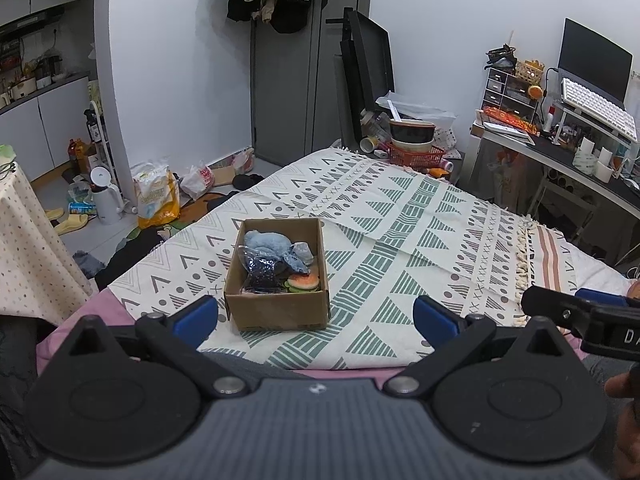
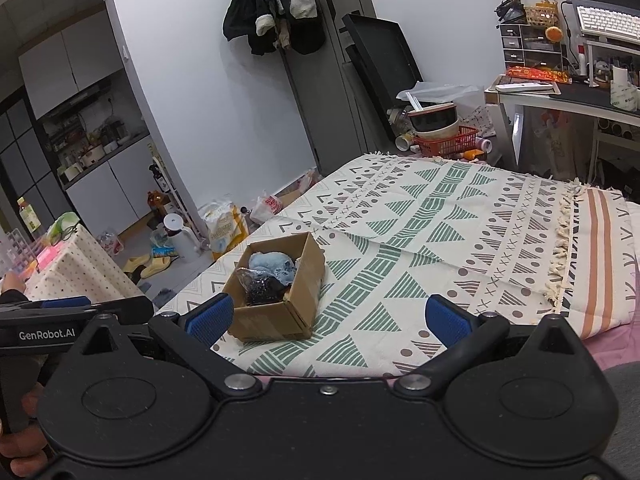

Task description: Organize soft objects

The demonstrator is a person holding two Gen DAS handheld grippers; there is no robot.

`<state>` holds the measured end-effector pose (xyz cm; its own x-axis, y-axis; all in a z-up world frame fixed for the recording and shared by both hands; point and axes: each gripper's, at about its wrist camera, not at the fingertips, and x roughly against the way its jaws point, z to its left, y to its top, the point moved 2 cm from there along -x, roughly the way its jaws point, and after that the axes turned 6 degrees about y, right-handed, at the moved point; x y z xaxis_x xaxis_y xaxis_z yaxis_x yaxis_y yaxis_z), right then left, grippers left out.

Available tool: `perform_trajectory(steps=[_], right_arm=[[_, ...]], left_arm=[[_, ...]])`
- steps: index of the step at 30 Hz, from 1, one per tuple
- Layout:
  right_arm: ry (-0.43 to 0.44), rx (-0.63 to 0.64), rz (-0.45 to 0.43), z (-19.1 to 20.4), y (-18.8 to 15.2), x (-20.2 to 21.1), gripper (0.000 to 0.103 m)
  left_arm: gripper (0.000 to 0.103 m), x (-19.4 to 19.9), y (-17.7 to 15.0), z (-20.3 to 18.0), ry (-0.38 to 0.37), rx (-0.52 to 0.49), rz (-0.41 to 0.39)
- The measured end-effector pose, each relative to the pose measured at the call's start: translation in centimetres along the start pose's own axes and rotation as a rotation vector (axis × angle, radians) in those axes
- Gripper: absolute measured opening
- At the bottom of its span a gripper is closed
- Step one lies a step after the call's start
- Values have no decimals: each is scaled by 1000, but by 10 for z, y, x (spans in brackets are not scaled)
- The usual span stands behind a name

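Note:
A brown cardboard box [image 1: 280, 312] sits on the patterned blanket [image 1: 400, 216] on the bed. In it lie a blue plush toy [image 1: 272, 244], a dark item in a clear bag [image 1: 260, 272] and an orange-and-green burger-like toy [image 1: 305, 281]. My left gripper [image 1: 316, 316] is open and empty, just in front of the box. My right gripper [image 2: 330, 316] is open and empty, with the box [image 2: 280, 316] by its left finger; the blue plush [image 2: 270, 264] shows inside. The right gripper also shows at the right edge of the left wrist view [image 1: 580, 312].
A desk [image 1: 560, 152] with a keyboard and clutter stands at the right. A red basket [image 1: 416, 156] with bowls sits beyond the bed's far end. Bags, slippers and bottles lie on the floor at left [image 1: 156, 196]. A dotted tablecloth [image 1: 28, 248] is at far left.

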<state>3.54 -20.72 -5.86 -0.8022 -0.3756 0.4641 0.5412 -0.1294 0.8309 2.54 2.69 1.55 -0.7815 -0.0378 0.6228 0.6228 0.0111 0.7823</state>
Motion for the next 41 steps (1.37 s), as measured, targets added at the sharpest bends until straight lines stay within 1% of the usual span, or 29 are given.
perform_trajectory(steps=[16,21,27,33,41], right_arm=[[-21,1,0,-4,0,0,103],[-52,24,0,-5,0,-2,103],[-62,27,6,-6,-1,-4,103],[-58,34,17,-5,-2,-7,103],[-56,45,29,-2,-5,-10,103]], left_arm=[[103,-1,-1,2,3,4,0],[103,-1,-1,2,5,5,1],[103,-2,-2,4,4,8,1],[103,-1,-5,5,-1,-4,-8],[103,-6,-5,8,-6,17,-4]])
